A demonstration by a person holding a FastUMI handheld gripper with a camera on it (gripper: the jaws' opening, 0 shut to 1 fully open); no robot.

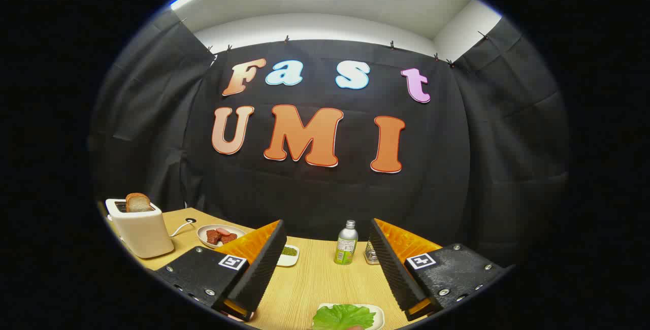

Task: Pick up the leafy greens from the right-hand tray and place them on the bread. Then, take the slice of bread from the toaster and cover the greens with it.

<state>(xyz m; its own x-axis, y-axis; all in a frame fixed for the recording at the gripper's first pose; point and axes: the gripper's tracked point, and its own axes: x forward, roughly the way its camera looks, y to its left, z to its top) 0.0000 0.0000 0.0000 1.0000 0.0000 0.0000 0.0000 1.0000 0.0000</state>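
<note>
- The tongs (325, 269) stand wide open above the pale, wood-grain bench (315, 284), with two ridged, wedge-shaped fingers and nothing held between them.
- Low between the two fingers, nearer than their tips, lies a crinkled, bright green lettuce leaf (343, 316) with a ruffled edge.
- The leaf rests on a small white rounded tray (378, 315), which it covers almost wholly; a bare strip of the tray peeps out on the right side of the leaf.
- Beyond the fingertips, between them and a little to the right, a slim silver metal bottle with a green label (346, 243) stands upright on the bench.
- Just right of the bottle, partly hidden behind the right finger, stands a small shiny ribbed item (371, 254); what it is cannot be told.
- Just past the tip of the left finger sits a small white dish (289, 256) with a dark green filling, partly hidden by that finger.
- Farther off to the left of the left finger, a round white plate (219, 236) carries several chunky reddish-brown pieces of meat (220, 235).
- Well to the left of the left finger stands a boxy cream-coloured toaster (140, 228) with smooth sides and rounded corners.
- A brown-crusted slice of bread (138, 202) stands upright in the toaster's slot, its domed top poking out.
- A thin white cord (182, 228) runs from the toaster toward a dark round hole in the bench.
</note>
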